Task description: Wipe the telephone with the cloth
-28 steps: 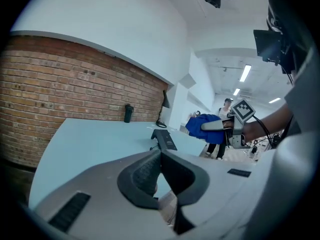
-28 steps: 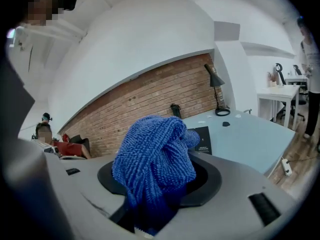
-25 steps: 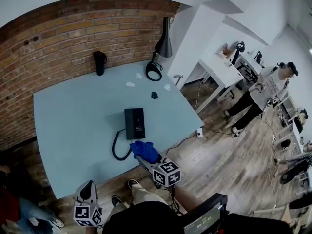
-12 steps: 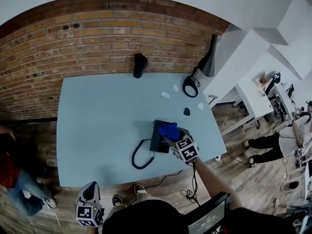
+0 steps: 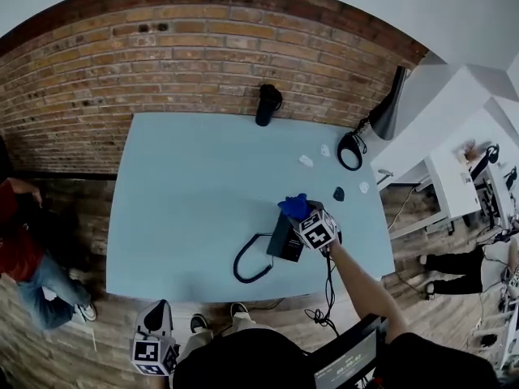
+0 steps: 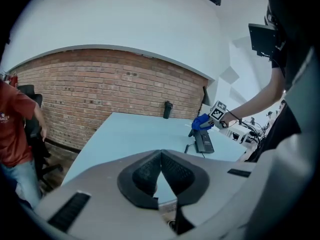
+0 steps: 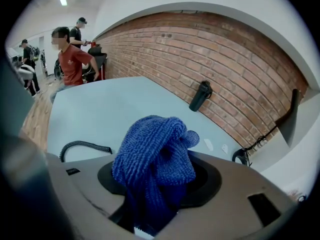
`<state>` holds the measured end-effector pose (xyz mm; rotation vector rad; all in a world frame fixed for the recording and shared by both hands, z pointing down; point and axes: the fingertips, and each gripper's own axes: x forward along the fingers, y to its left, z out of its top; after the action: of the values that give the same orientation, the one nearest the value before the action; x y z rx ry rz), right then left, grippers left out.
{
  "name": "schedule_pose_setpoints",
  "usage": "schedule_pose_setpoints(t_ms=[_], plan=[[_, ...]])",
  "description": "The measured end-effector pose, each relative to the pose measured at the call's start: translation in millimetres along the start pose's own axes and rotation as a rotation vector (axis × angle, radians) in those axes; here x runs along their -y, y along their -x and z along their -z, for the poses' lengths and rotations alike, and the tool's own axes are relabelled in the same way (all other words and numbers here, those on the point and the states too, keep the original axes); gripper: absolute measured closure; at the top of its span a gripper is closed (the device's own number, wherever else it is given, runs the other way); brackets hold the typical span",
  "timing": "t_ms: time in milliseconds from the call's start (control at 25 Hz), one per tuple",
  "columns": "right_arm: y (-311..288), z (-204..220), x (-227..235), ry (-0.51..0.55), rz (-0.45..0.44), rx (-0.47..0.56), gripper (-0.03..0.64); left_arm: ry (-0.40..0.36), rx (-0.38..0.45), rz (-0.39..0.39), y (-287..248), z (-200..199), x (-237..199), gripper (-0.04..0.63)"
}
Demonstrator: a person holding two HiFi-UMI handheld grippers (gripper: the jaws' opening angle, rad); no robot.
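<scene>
Since a second ago: the right gripper (image 5: 300,214) and its cloth (image 5: 293,207) have gone from the 6 o'clock end of the telephone (image 5: 284,243) to its 12 o'clock end.
Table (image 5: 186,201): pale blue, set against a brick wall.
Telephone: black, lying about 4 o'clock from the table's middle, near the front edge. Its coiled cord (image 5: 250,267) loops out at 8 o'clock.
Left gripper (image 5: 156,318): off the table, at 7 o'clock of it. Jaws meet at the tips with nothing between them.
Right gripper: jaws clamped on the cloth, over the telephone's far end. Whether the cloth touches the telephone cannot be told.
Cloth: blue, knobbly weave, bunched, bulging out of the jaws.
Markings: black-and-white square patterns on each gripper's cube.
</scene>
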<state>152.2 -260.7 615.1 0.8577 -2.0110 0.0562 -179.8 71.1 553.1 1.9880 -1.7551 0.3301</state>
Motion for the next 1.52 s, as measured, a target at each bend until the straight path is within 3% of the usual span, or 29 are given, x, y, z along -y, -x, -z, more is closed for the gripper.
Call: schedule_pose_setpoints(t_ms=[320, 560, 1080, 1520], plan=[[-26, 23, -6, -0.038, -0.051, -0.016, 0.374, -0.017, -0.014, 0.032, -17, -6, 23, 0.572], [-28, 24, -10, -0.040, -0.022, 0.014, 0.376, -0.049, -0.033, 0.077, -32, -8, 38, 0.572], [-27, 31, -22, -0.149, -0.018, 0.016, 0.376, -0.059, -0.035, 0.089, -41, -9, 32, 0.572], [-22, 50, -61, -0.145, -0.041, -0.014, 0.376, -0.065, -0.037, 0.114, -40, -6, 30, 0.572]])
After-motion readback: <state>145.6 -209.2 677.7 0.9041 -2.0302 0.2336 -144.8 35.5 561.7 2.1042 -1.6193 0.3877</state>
